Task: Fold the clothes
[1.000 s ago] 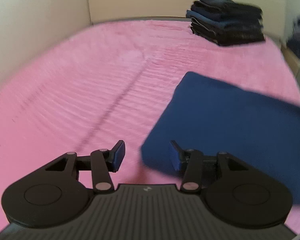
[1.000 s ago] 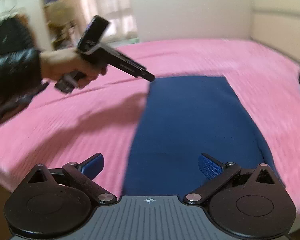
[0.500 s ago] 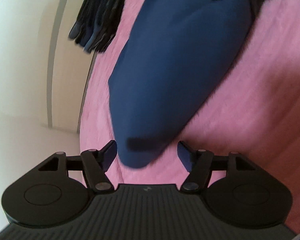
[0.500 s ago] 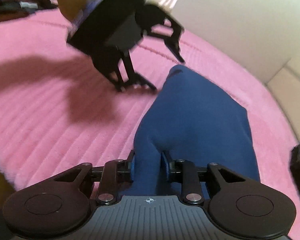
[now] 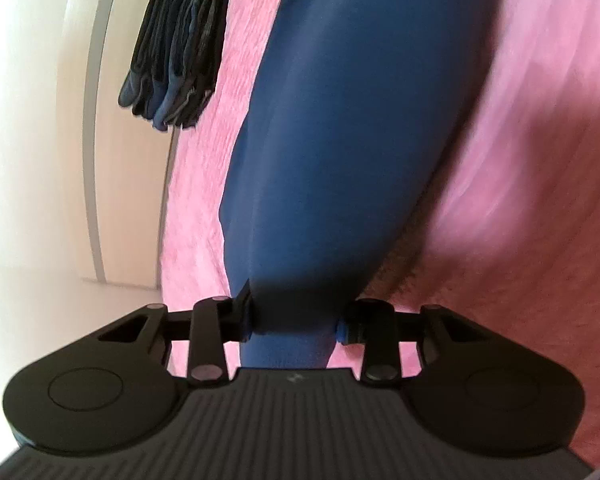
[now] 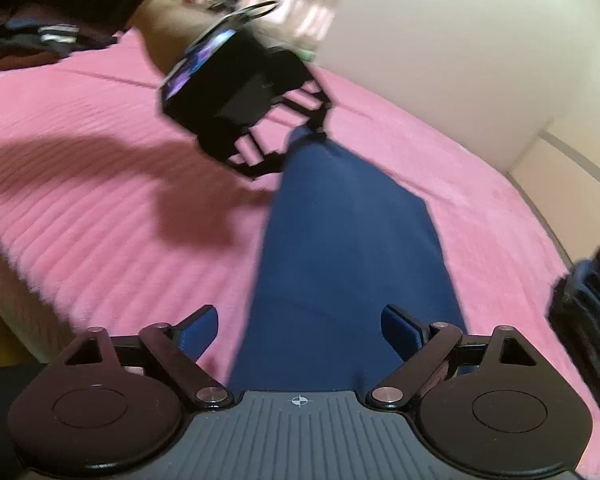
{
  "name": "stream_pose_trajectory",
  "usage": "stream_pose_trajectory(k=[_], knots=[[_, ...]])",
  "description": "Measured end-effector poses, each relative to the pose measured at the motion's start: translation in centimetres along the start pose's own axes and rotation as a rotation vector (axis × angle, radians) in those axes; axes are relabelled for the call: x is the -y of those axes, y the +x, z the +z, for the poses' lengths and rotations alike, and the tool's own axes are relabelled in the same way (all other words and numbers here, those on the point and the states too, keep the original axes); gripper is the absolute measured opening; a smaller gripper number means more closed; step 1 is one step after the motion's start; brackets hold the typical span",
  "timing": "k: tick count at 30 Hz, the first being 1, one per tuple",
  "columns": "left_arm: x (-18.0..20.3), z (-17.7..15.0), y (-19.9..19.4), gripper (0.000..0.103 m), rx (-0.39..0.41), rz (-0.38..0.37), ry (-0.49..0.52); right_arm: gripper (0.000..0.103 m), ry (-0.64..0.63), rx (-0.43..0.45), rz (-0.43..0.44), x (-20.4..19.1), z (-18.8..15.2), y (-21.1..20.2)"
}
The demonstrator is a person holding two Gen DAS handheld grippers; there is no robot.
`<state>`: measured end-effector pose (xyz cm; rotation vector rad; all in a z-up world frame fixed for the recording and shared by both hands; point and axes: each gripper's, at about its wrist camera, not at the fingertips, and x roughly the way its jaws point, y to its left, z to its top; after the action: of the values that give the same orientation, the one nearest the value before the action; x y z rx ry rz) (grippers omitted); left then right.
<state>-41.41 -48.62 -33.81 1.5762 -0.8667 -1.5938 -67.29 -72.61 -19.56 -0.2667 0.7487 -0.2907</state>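
Navy cloth, a folded garment, lies as a long strip on the pink bed, its long axis running straight away from my right hand-held gripper toward my left hand-held gripper at the far end.

Gripper states:
- Left hand-held gripper: pinching the far end of the garment; cloth fills the gap between both fingers in the left wrist view.
- Right hand-held gripper: fingers spread, one on each side of the near end, apparently not touching the cloth.

Governing relation: the garment's near end sits directly between and below my right fingers, so the right side is nearer that end and needs only to descend and close. The far end appears slightly lifted off the bed.

Clearances:
- The stack of dark folded clothes stands near the right edge of the right wrist view, apart from the garment.
- The same stack sits by the headboard.
- Open bed surface lies on the left side of the strip; the bed's edge drops off at lower left.

My judgement: the next fold brings one end over the other along this axis.
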Motion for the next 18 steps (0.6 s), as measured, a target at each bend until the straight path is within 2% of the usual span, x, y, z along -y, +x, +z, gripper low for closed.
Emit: stream_pose_trajectory(k=[3, 4, 5, 6, 8, 13, 15, 18], knots=[[-0.6, 0.5, -1.3, 0.031, -0.04, -0.029, -0.053, 0.088, -0.058, -0.047, -0.051, -1.4, 0.0, 2.4], [-0.8, 0.6, -1.9, 0.031, -0.056, -0.034, -0.077, 0.069, -0.091, -0.071, -0.069, -1.5, -0.1, 3.1], [-0.9, 0.6, -2.5, 0.031, -0.076, -0.039, -0.101, 0.044, -0.127, -0.083, -0.073, -1.3, -0.1, 3.4], [-0.8, 0.6, -3.4, 0.031, -0.1, -0.041, -0.125, 0.041, -0.164, -0.095, -0.078, -1.1, 0.0, 3.7], [-0.5, 0.4, -5.7, 0.031, -0.152, -0.038, -0.177, 0.023, -0.225, -0.093, -0.065, -0.3, 0.4, 3.7], [2.1, 1.7, -13.3, 0.031, -0.308, 0.02, -0.35, 0.02, -0.417, 0.022, -0.04, 2.1, 2.9, 2.2], [4.3, 3.8, -16.2, 0.031, -0.362, 0.03, -0.387, 0.021, -0.487, 0.048, -0.016, 2.2, 3.2, 2.1], [7.3, 7.7, -18.8, 0.031, -0.393, 0.029, -0.459, 0.021, -0.541, 0.036, 0.007, 1.4, 1.8, 2.4]])
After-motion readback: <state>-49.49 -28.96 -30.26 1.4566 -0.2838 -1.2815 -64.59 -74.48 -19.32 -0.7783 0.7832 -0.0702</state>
